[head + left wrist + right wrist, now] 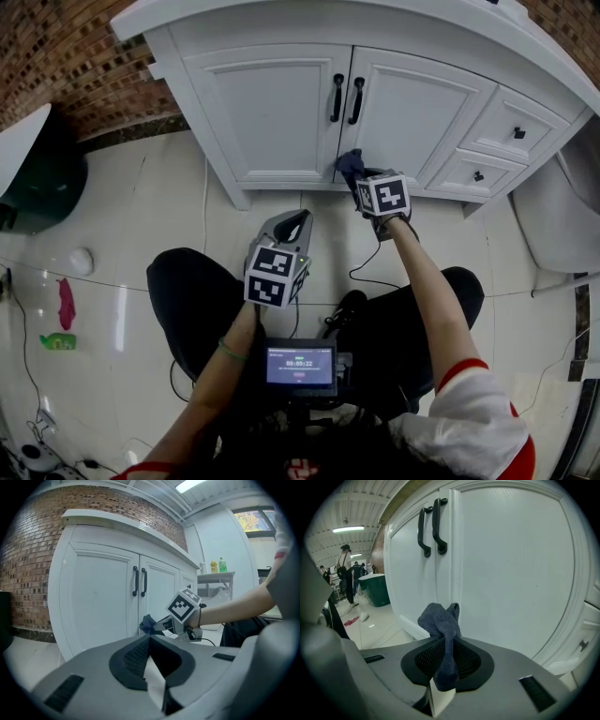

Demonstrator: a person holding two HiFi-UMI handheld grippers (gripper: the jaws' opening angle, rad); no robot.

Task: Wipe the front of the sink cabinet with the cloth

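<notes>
1. The right gripper (pixel 361 178) clamped a dark blue cloth (pixel 349 163) in its jaws near the centre of the head view. The bunched fabric sat low on the white sink cabinet (pixel 272 56), where its two doors met. Whether the cloth touched the wood or was just off it could not be told.

2. In the right gripper view, the cloth rose from the closed jaws at lower centre. The right door (pixel 511 573) filled most of the frame, and the two black handles (pixel 432 524) stood at upper left.

3. The left gripper (pixel 298 220) hung below centre in the head view, well apart from the cabinet and over the pale floor tiles (pixel 159 216). Its own view showed the jaws drawn together on nothing.

4. No streak or damp patch showed on the white fronts, so how much had been cleaned could not be read. With the cloth gripped and placed at the foot of the door seam, the wiping looked under way rather than finished. The upper door panels, the left door (pixel 267 112) and the drawers (pixel 514 127) at the frame's right appeared to be left to cover.
</notes>
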